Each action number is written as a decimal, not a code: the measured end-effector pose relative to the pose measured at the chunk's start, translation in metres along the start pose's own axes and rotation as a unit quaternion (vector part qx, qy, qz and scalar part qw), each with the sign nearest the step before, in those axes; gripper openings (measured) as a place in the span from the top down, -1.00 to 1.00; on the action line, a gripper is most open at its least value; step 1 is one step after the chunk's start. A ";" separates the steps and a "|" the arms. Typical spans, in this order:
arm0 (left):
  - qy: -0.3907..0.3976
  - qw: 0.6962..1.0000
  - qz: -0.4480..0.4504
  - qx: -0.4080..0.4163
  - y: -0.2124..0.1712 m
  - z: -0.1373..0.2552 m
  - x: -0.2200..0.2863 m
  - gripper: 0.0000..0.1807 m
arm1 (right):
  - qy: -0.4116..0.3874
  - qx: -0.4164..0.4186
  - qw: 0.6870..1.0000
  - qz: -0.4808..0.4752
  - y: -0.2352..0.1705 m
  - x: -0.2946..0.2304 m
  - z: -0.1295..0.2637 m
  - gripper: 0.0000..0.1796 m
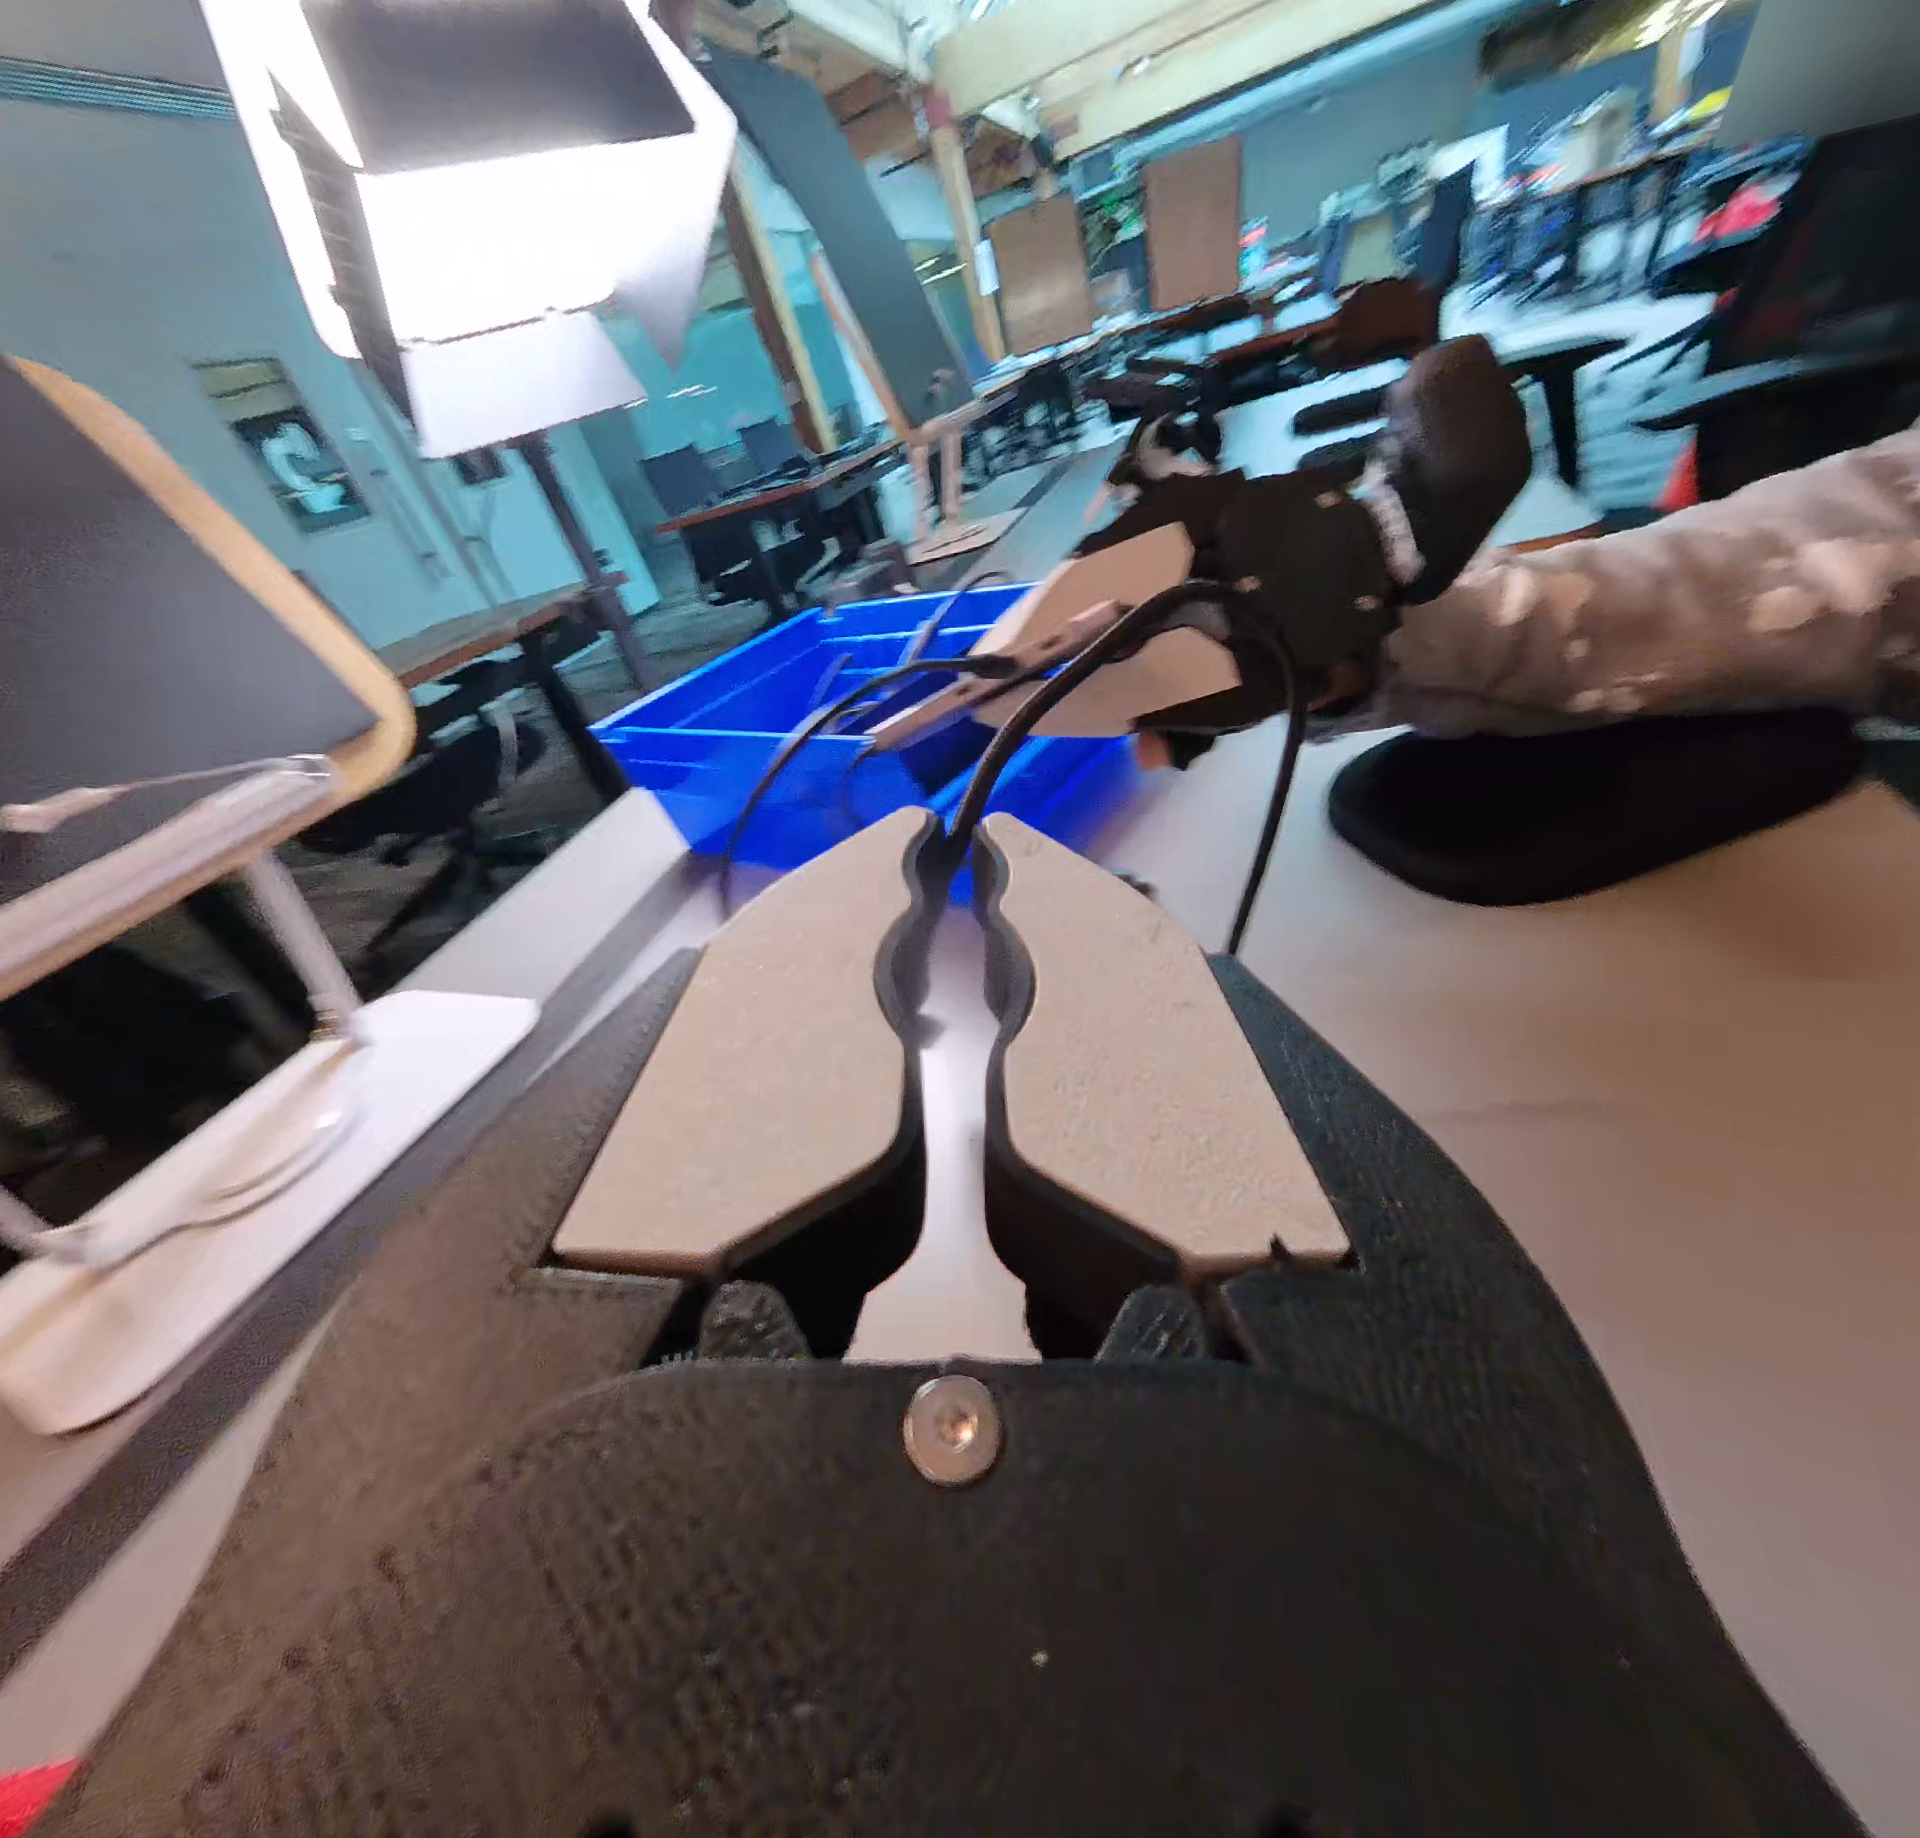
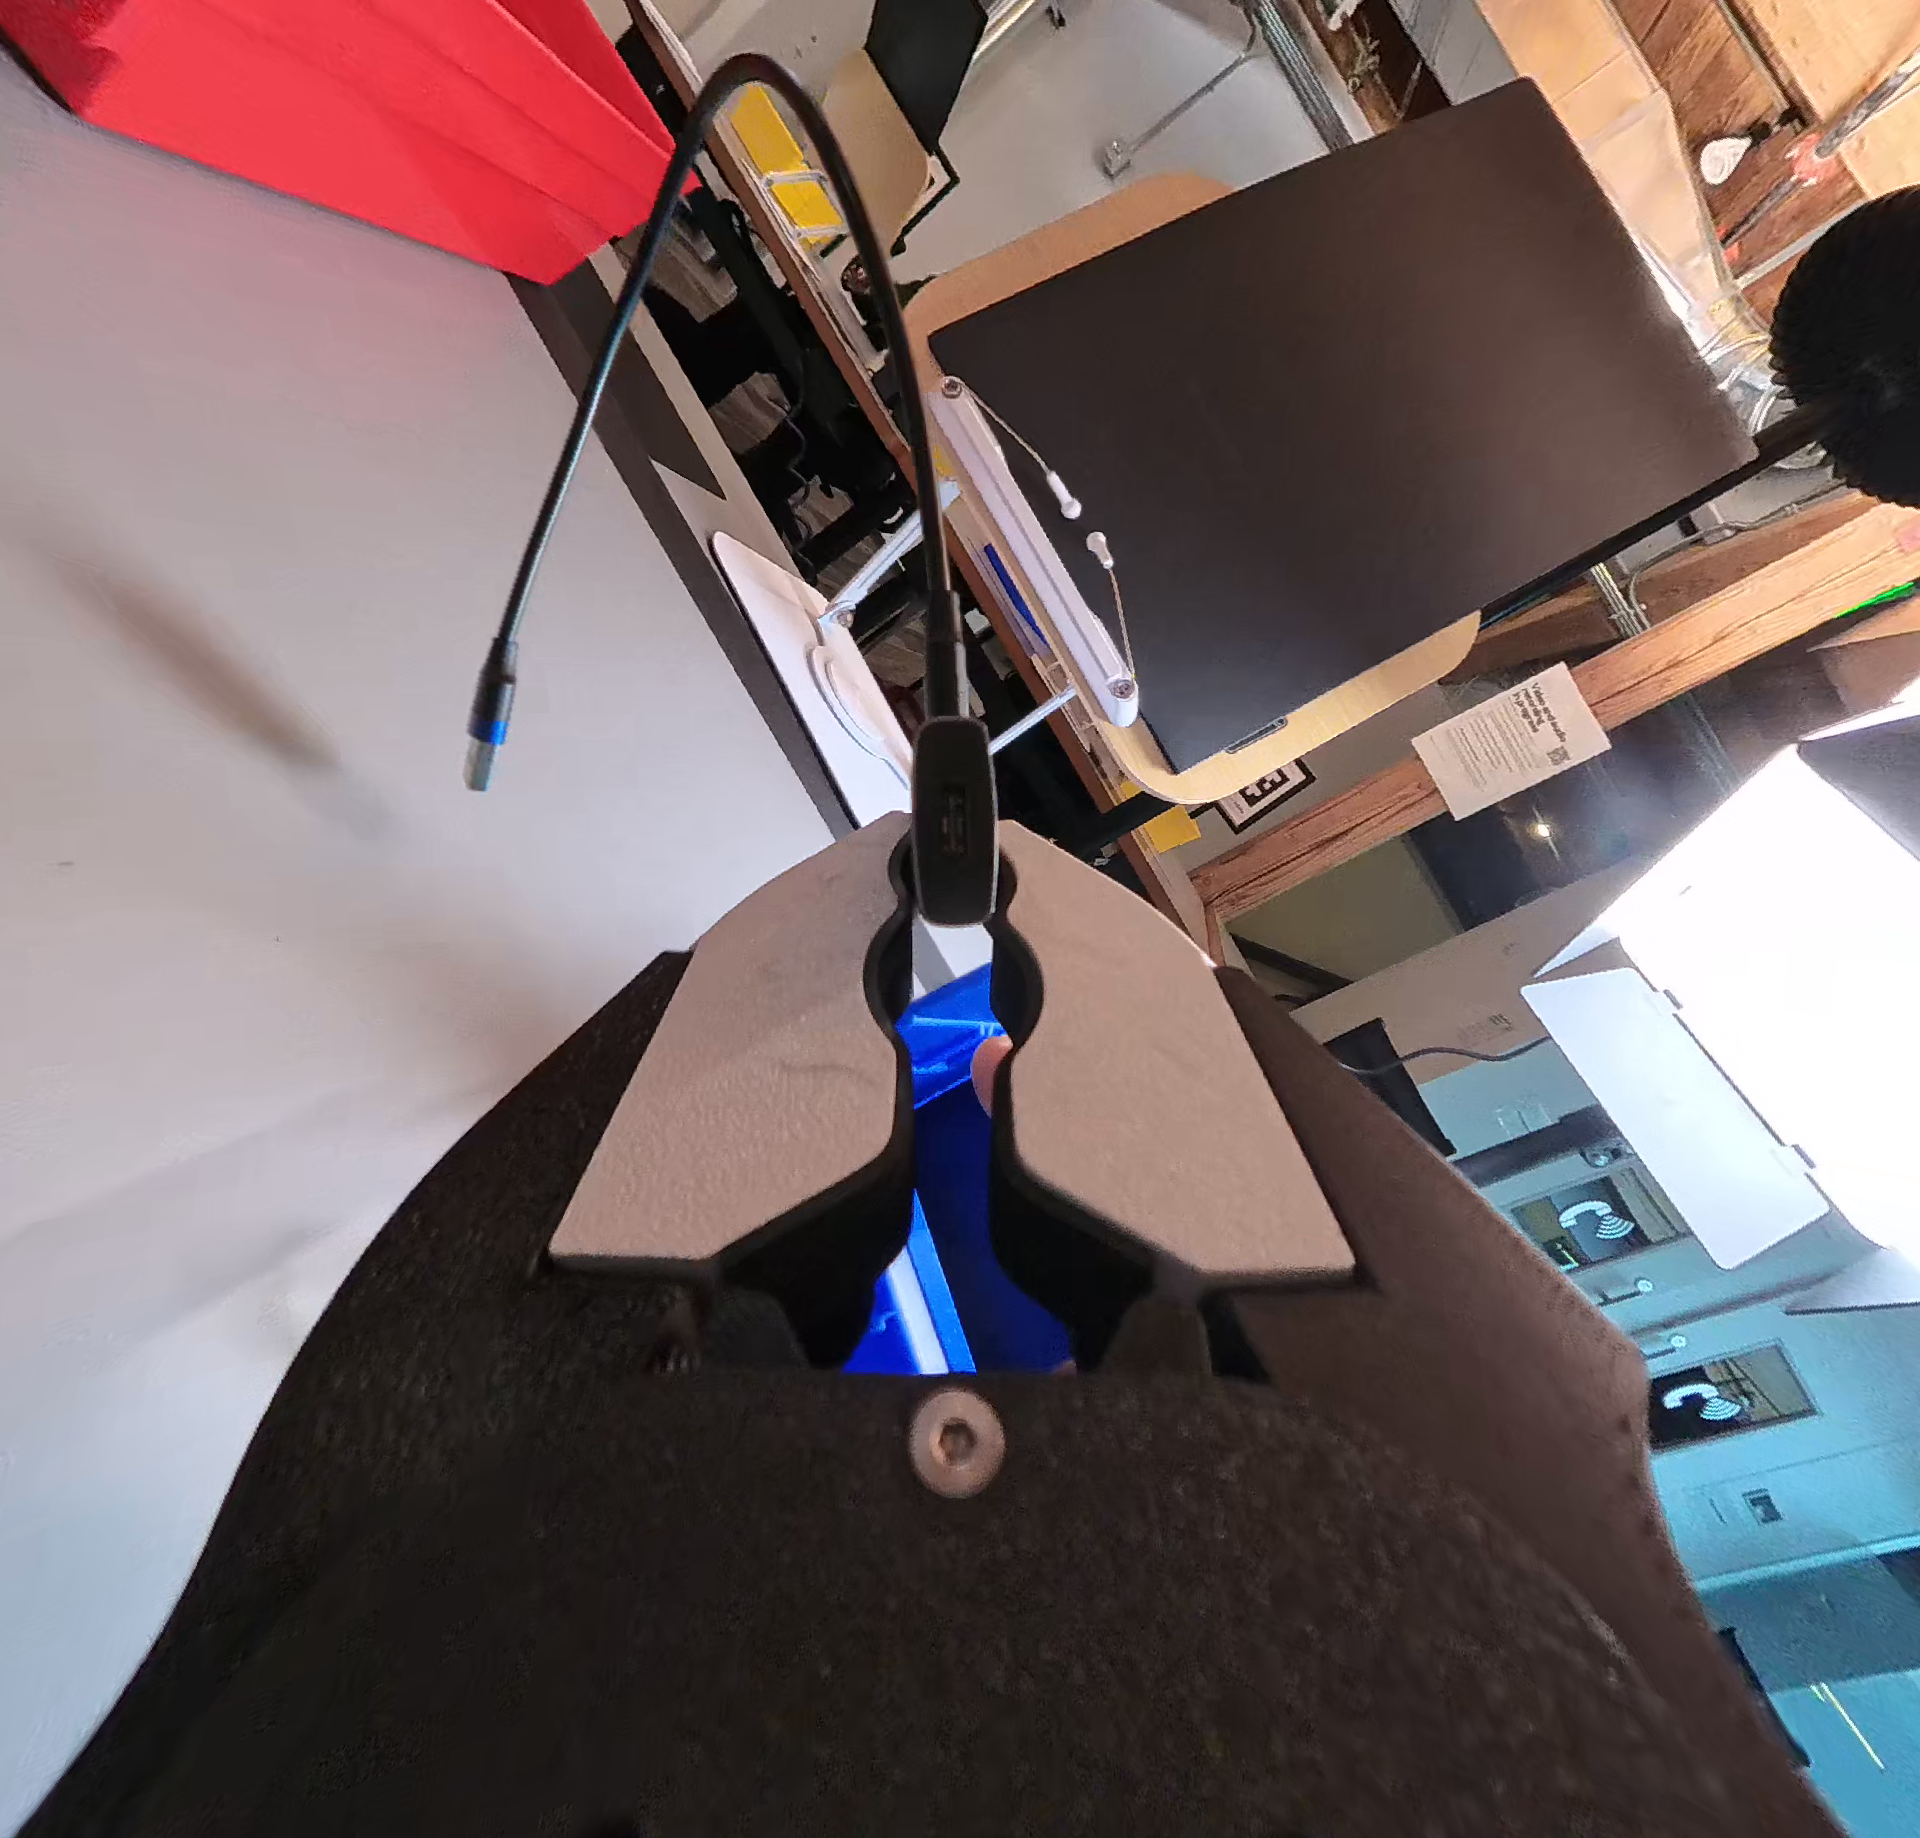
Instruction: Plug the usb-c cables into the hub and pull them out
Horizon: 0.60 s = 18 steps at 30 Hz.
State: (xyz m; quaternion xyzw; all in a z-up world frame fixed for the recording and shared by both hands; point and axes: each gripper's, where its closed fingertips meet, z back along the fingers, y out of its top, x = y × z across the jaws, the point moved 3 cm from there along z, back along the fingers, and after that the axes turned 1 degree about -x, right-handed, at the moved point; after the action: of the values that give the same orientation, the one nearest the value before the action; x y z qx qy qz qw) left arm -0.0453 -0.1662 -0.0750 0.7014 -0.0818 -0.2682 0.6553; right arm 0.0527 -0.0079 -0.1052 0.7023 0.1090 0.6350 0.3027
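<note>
My left gripper (image 1: 951, 848) is shut, pinching a thin black cable (image 1: 1039, 718) at its fingertips, low over the white table (image 1: 1558, 1113). The cable rises to my right gripper (image 1: 961, 692), held by a gloved hand above the blue bin. In the right wrist view my right gripper (image 2: 951, 879) is shut on a small black hub (image 2: 951, 801). A short black lead arcs from the hub to a free-hanging plug with a blue ring (image 2: 486, 728). Other black cables (image 1: 790, 760) droop from the right gripper toward the bin. Which ports hold plugs is hidden.
A blue bin (image 1: 707, 749) sits at the table's far edge. A red bin (image 2: 364, 105) is beside the table. A dark screen on a white stand (image 1: 156, 625) stands left. A bright light panel (image 1: 468, 126) hangs above. A person's sleeve (image 1: 1662, 593) rests over a dark pad (image 1: 1558, 822). My right fingertips sit around 15 cm from my left ones. My right tips are roughly 40 cm from the bright light panel (image 1: 468, 126).
</note>
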 end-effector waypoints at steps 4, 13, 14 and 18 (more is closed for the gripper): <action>-0.120 0.990 0.027 -0.075 -0.028 0.014 0.039 0.92 | 0.004 0.003 1.000 0.009 0.002 -0.002 0.000 0.90; -0.081 0.906 0.217 -0.355 -0.086 0.077 0.061 0.78 | 0.012 0.001 1.000 0.010 0.001 -0.005 -0.004 0.90; -0.078 0.896 0.248 -0.359 -0.085 0.074 0.071 0.76 | 0.013 0.001 1.000 0.009 0.001 -0.005 -0.004 0.90; -0.056 0.879 0.272 -0.388 -0.077 0.057 0.106 0.69 | 0.016 -0.003 1.000 0.009 -0.001 -0.007 -0.006 0.90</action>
State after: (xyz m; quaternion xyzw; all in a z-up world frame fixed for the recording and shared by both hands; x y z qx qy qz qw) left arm -0.0020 -0.2550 -0.1778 0.3248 -0.1955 -0.1278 0.9165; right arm 0.0462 -0.0093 -0.1114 0.6922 0.1058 0.6489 0.2975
